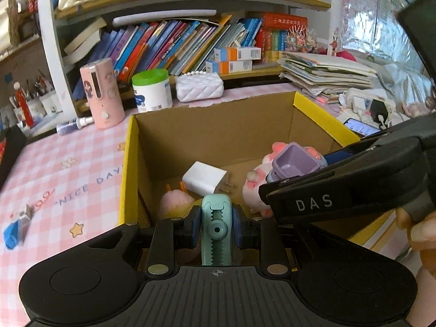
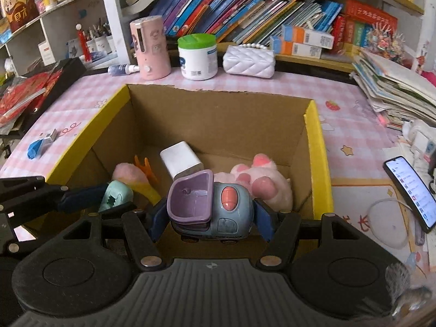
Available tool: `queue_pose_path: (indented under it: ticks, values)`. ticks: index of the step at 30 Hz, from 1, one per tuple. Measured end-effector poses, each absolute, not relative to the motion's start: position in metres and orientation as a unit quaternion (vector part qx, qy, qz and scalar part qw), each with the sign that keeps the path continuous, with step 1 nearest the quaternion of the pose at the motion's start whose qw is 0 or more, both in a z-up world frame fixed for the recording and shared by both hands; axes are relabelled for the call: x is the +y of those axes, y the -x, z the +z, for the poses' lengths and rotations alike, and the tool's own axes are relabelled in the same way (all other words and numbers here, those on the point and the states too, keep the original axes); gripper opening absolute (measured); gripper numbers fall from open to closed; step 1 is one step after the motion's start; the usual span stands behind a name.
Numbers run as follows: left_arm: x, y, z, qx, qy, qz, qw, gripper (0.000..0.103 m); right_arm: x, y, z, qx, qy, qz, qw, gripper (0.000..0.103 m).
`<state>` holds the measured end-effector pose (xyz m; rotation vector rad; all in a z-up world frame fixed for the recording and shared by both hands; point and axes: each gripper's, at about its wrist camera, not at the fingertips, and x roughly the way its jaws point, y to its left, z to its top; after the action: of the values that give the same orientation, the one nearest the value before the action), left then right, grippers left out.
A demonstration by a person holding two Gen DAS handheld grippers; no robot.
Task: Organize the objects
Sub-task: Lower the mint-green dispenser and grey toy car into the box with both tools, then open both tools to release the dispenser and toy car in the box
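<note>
Your left tongs [image 1: 216,224] clamped on a mint clip [image 1: 216,218], right tongs [image 2: 209,218] gripping a toy car [image 2: 215,209], both seemingly above the box [image 2: 316,136].

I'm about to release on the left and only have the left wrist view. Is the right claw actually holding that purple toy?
Observer: Yes, the right claw is shut on the toy truck, a blue pad on each side.
Operator: Is it over the box?
Observer: Yes, above the cardboard box near its front edge, pink plush just behind.
Operator: And my clip?
Observer: The teal clip in the left claw sits left of the truck, apart from it.
</note>
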<state>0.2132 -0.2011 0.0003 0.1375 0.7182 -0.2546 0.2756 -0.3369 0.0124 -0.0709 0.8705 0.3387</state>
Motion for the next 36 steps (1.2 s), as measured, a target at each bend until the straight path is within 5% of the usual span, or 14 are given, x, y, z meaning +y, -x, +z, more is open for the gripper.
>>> queue_pose_path:
  ticks: [10, 13, 18, 36]
  values:
    - [-0.204, -0.213, 0.0, 0.351, -0.071, -0.115, 0.926, 0.023, -0.342, -0.285, 0.009, 0.437, 0.023, 0.188, 0.879, 0.062]
    - [-0.203, -0.212, 0.001, 0.351, -0.058, -0.123, 0.927, 0.033, -0.344, -0.284, 0.01, 0.435, 0.012, 0.19, 0.88, 0.063]
    - [-0.205, -0.204, 0.007, 0.333, -0.058, -0.119, 0.934, 0.066, -0.343, -0.275, 0.016, 0.42, 0.009, 0.184, 0.889, 0.067]
    - [-0.175, -0.158, 0.03, 0.286, -0.024, -0.113, 0.951, 0.082, -0.345, -0.203, 0.047, 0.302, 0.015, 0.052, 0.952, 0.079]
